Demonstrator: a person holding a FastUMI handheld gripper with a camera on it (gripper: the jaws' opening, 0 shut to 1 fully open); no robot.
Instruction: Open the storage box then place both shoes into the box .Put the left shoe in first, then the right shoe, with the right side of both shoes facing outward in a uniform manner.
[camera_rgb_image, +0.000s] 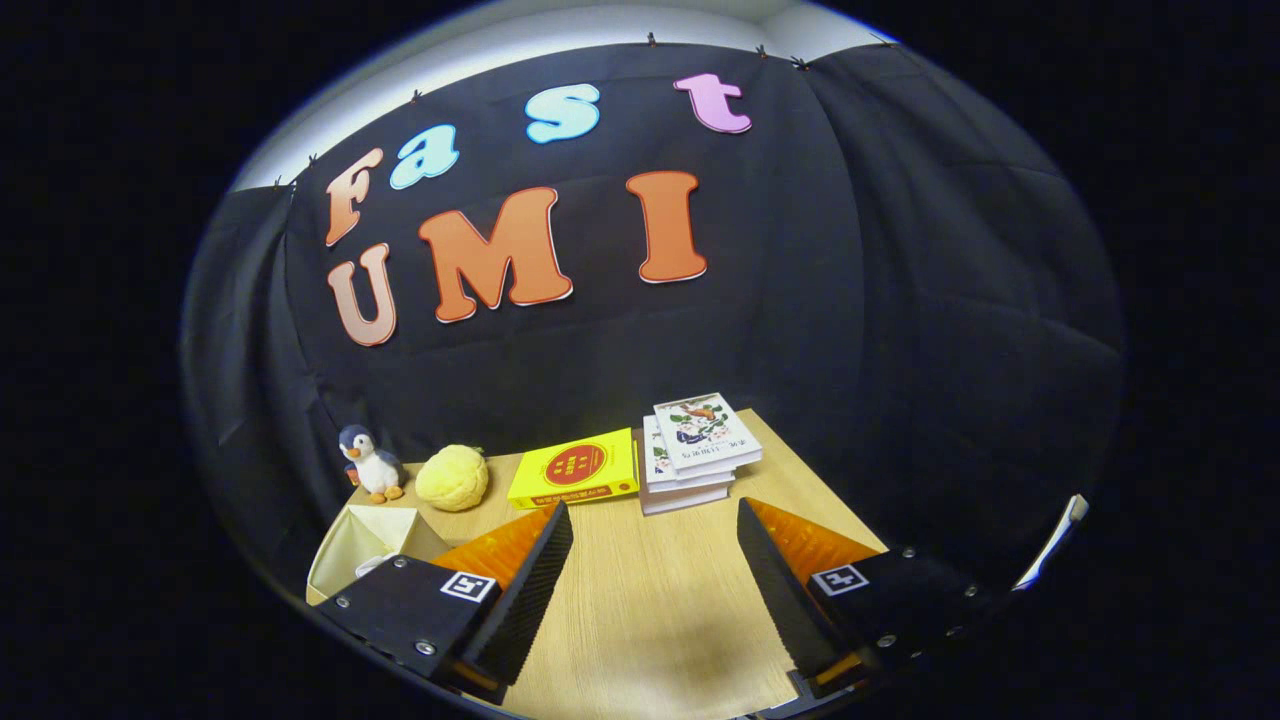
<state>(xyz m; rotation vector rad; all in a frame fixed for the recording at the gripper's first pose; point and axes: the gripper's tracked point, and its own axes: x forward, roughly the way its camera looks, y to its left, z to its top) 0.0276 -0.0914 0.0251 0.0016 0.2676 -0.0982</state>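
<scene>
Table (650, 600): light wood, bare between your fingers; books and toys along its far edge.
Box (360, 545): cream, at the near left, just beyond your left finger; it looks open at the top with something pale inside, too hidden to name; whether a shoe lies in it you cannot tell, so the step in hand stays unsettled; turn toward the box and check before anything else.
Book stack (700, 445); yellow book (575, 470) to its left.
Gripper (655, 570): fingers wide apart, holding nothing; you hold it low and level over the table, pointing at the far wall.
Yellow plush (452, 478); penguin (372, 462), far left.
</scene>
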